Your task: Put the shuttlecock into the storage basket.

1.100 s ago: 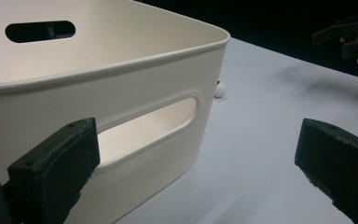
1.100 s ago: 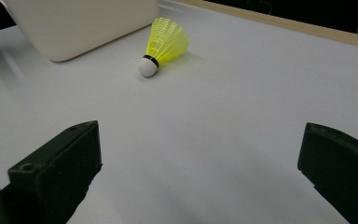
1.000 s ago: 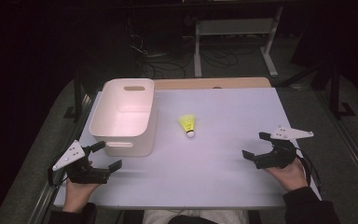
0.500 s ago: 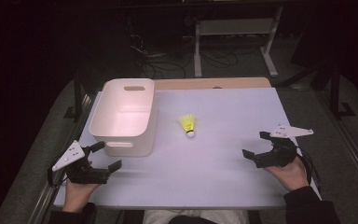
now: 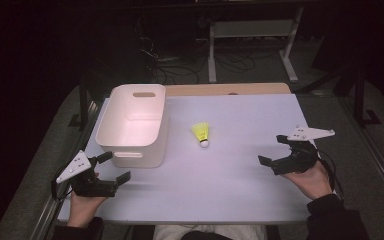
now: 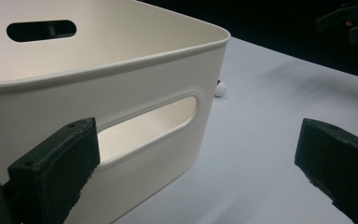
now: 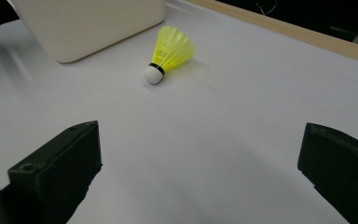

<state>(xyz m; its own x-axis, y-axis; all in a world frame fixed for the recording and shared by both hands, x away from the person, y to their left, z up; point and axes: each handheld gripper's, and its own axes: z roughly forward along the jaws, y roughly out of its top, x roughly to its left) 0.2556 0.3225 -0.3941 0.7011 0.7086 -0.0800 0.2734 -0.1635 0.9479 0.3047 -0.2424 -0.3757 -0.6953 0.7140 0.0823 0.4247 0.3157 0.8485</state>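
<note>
A yellow shuttlecock [image 5: 201, 134] with a white cork lies on its side near the middle of the white table [image 5: 220, 190]. In the right gripper view the shuttlecock [image 7: 168, 53] lies ahead, cork toward me. My right gripper [image 5: 271, 149] is held at the right side of the table, open and empty, well short of it; the same gripper [image 7: 200, 163] has its jaws wide apart. My left gripper [image 5: 115, 166] sits open and empty at the front left, just before the white bin [image 5: 135, 125]. Its view has the bin's handle slot [image 6: 144, 126] close ahead.
The bin [image 7: 88, 23] stands left of the shuttlecock and looks empty inside. A wooden strip [image 5: 230, 89] runs along the table's far edge. Dark floor, cables and a metal stand [image 5: 250, 30] lie beyond. The other hand's gripper [image 6: 349, 23] appears far off in the left gripper view.
My right gripper has crept slightly forward and left over the table. The left gripper, bin and shuttlecock have stayed put.
</note>
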